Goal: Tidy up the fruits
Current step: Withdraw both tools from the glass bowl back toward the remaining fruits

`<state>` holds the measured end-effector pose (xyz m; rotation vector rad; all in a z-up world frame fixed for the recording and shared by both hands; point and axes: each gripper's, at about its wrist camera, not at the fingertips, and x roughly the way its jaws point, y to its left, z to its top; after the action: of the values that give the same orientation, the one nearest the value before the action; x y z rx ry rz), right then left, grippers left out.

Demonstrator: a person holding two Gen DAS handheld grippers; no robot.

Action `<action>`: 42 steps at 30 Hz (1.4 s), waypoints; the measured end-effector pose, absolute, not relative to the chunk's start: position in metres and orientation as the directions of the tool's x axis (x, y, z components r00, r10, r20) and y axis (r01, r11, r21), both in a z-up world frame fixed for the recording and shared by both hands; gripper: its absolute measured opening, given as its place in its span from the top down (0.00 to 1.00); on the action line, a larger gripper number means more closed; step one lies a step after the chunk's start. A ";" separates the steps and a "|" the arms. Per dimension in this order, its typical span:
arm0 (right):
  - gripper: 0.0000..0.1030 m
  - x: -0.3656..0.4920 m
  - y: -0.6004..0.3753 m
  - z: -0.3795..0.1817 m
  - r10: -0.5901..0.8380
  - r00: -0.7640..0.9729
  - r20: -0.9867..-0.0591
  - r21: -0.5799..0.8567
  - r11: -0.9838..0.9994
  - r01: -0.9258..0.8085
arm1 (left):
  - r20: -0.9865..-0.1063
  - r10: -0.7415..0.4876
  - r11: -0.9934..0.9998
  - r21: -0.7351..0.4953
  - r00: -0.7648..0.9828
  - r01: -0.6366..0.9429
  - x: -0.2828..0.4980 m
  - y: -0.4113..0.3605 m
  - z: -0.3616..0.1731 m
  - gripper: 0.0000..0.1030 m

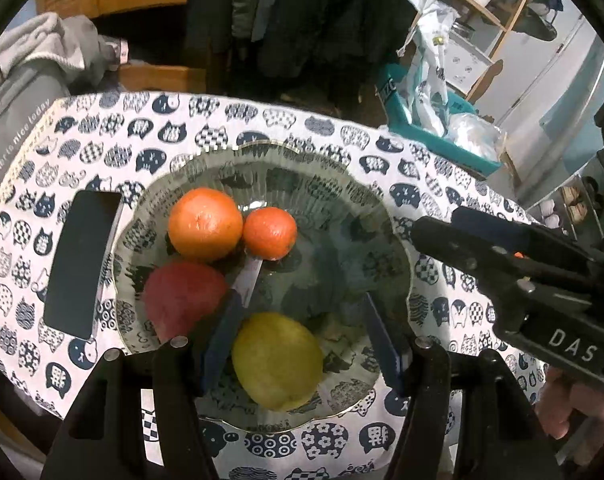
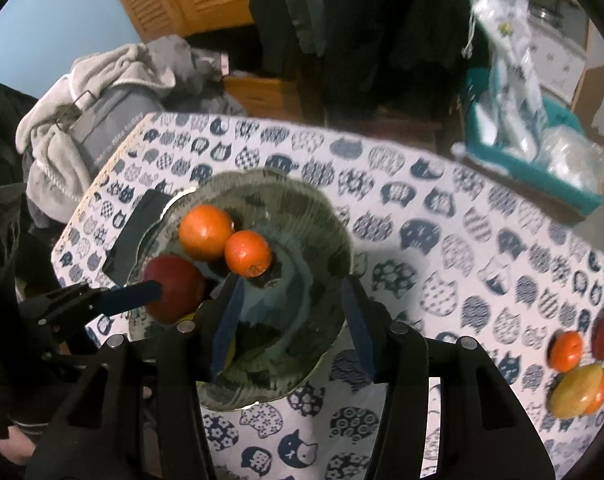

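- Left wrist view: left gripper [image 1: 302, 320] hangs part-open over the bowl [image 1: 382, 216], straddling the lemon [image 1: 278, 360] without pinching it; oranges and apple lie beyond.
- Right wrist view: right gripper [image 2: 290, 320] is empty, with its jaws apart; loose fruit [image 2: 578, 376] lies far right on the cloth, nearer this hand.

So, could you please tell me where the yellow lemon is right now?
In the left wrist view the lemon lies in the near part of the glass bowl, below the two oranges and just right of the red apple.
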<state>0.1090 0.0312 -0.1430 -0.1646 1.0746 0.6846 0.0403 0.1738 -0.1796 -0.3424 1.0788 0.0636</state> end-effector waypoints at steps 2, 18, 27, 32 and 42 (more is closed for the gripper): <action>0.46 0.108 0.028 -0.134 0.438 0.320 -0.840 0.187 0.788 -0.587 | -0.864 -0.113 0.948 -0.242 0.491 -0.207 0.040 0.171 -0.171 0.38; 0.37 0.099 -0.027 -0.068 0.464 0.486 -0.741 0.184 0.836 -0.518 | -0.794 -0.119 0.964 -0.236 0.596 -0.121 0.031 0.136 -0.111 0.27; 0.32 0.096 -0.063 -0.046 0.432 0.557 -0.710 0.147 0.864 -0.482 | -0.763 -0.165 0.963 -0.261 0.624 -0.064 0.033 0.109 -0.093 0.23; 0.31 0.095 -0.084 -0.039 0.408 0.593 -0.694 0.126 0.880 -0.458 | -0.757 -0.184 0.964 -0.262 0.627 -0.033 0.035 0.092 -0.088 0.23; 0.31 0.090 -0.126 -0.031 0.379 0.632 -0.676 0.117 0.902 -0.417 | -0.752 -0.207 0.968 -0.250 0.625 0.020 0.039 0.059 -0.080 0.22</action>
<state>0.0897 -0.1263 -0.0311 -0.0523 0.7609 0.4556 0.0392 0.0593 -0.0801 -0.2262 0.8875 -0.1315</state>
